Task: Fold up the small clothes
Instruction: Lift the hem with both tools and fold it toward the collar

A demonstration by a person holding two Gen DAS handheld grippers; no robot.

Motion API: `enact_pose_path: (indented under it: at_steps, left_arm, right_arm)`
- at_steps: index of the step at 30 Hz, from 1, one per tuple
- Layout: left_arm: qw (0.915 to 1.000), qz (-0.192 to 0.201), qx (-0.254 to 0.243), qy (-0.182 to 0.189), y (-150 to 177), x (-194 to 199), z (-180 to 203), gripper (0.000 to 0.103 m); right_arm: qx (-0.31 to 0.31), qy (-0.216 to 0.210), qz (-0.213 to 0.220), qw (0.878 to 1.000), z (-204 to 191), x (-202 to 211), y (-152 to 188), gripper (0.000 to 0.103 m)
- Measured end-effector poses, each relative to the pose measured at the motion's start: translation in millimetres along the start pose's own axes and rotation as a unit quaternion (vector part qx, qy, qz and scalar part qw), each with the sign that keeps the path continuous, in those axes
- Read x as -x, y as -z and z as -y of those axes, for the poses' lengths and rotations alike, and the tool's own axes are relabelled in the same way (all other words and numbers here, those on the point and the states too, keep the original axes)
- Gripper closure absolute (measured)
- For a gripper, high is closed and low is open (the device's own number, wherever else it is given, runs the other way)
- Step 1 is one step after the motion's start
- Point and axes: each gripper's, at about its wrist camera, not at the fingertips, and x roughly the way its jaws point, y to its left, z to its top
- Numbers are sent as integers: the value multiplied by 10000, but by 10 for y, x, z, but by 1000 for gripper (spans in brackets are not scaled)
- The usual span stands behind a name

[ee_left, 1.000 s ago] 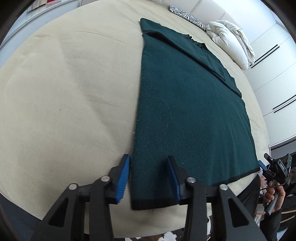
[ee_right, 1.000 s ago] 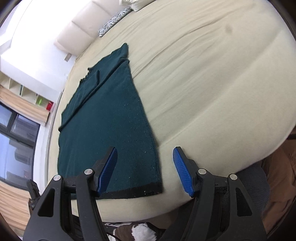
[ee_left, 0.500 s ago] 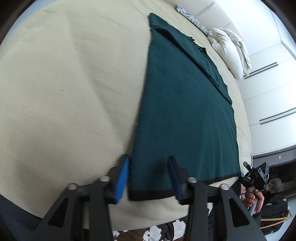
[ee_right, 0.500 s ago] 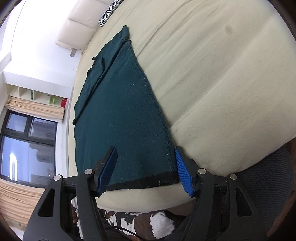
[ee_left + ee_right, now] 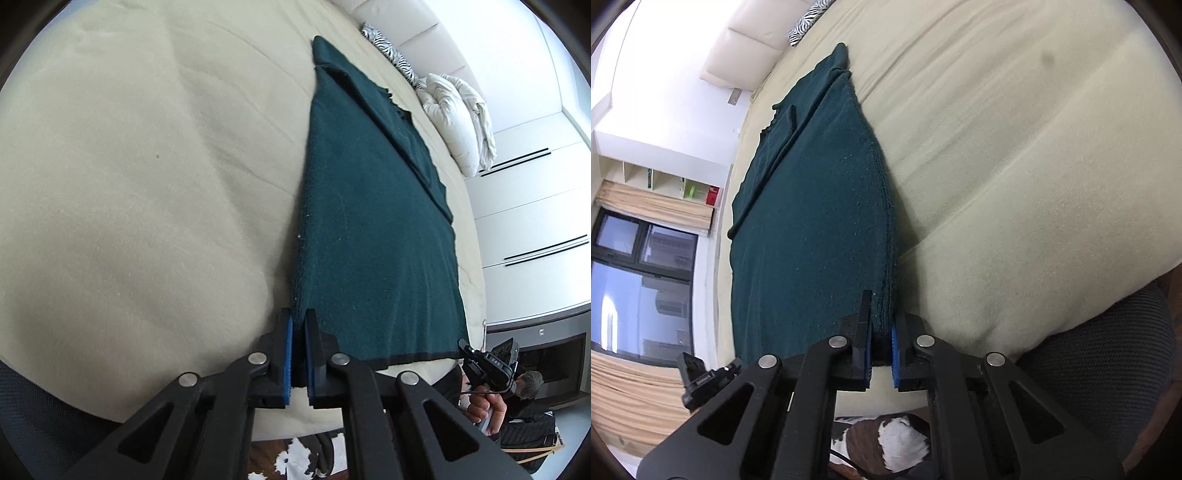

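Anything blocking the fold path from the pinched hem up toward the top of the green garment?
Nothing visible. The left gripper and right gripper each pinch a bottom corner of the green garment, and only its own flat cloth on the beige bed lies ahead.

fuzzy knit garment (image 5: 373, 229), matt cloth bedcover (image 5: 147, 184)

We note the left tongs (image 5: 299, 350) drawn nearly together, blue pads gripping the near hem corner of the green garment (image 5: 369, 221). We note the right tongs (image 5: 881, 338) likewise pinched on the opposite hem corner. Both sit at six o'clock, pointing toward twelve.
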Motion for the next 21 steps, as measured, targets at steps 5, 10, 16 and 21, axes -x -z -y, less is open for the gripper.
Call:
enact_pose_path:
  at_steps: [5,10,16,21]
  left_arm:
    - [9996,198,-193,-42,35,135,69,97]
    - [9996,227,-168,-89,91,137,24,97]
    - [9992,256,-48,293,45,179,69,97]
    - [9959,426,50,793,-160,305,190,97]
  right_arm:
    - [214,97,57,9997,-88,86,38,98]
    - [260,148,46,9995,-80,114,52,98]
    - [245,-71,-107,9996,-120,54,-2,98]
    - [343,-720,-15,9968,-344,67,-160,98]
